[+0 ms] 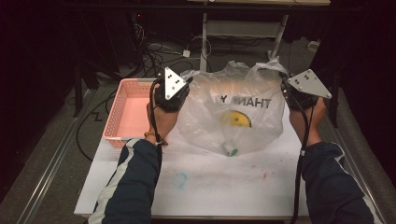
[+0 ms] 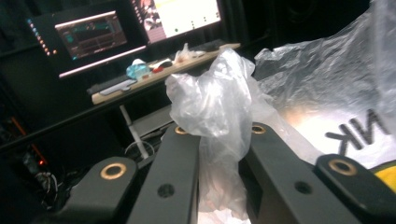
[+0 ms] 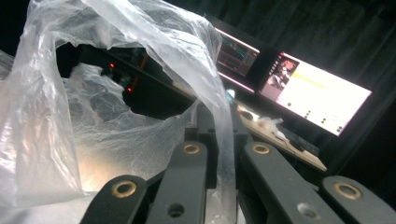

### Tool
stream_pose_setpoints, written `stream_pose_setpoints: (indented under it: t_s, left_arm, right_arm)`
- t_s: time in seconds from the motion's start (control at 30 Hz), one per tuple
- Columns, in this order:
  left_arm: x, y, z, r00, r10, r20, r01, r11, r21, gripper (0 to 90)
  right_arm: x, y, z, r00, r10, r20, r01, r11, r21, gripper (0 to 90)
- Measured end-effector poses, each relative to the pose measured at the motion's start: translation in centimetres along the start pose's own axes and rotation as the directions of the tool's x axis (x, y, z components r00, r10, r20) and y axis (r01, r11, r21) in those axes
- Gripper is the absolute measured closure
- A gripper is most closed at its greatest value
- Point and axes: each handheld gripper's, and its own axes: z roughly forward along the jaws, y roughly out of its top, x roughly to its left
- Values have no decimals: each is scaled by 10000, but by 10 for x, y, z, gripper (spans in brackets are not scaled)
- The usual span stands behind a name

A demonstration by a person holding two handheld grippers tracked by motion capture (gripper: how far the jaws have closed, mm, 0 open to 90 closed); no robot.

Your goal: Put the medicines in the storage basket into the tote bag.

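While each handle of the plastic bag (image 1: 233, 109), beside the pink basket (image 1: 126, 109), is clamped by the left hand-held gripper (image 2: 219, 135) and right hand-held gripper (image 3: 223, 140), the thin film could be torn if stretched.

1. One clear plastic bag (image 1: 233, 112) with black lettering.
2. One pink basket (image 1: 122, 112).
3. One white table (image 1: 219, 182).
4. Two grippers: the left gripper (image 1: 183, 88) and the right gripper (image 1: 286, 86).
5. Two lit monitors: a dark one (image 2: 91, 35) and a bright one (image 2: 184, 16).
6. One yellow thing (image 1: 237, 119) inside the bag.
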Motion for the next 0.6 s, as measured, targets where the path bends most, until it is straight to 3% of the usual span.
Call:
stream_pose_setpoints:
  t_s: [0.33,0.47,0.6]
  left_arm:
    - [20,11,25,9984,-110,-559,127,9995,299,865]
    - [25,5,29,9976,-426,-547,461,9969,641,859]
    - [33,-3,27,9959,-727,-534,762,9948,675,839]
  right_arm:
    - [-17,2,31,9990,-49,435,32,9992,389,900]
    - [-19,-1,38,9990,7,453,-33,9983,587,900]
    - [-24,-8,40,9985,272,483,-312,9960,838,900]
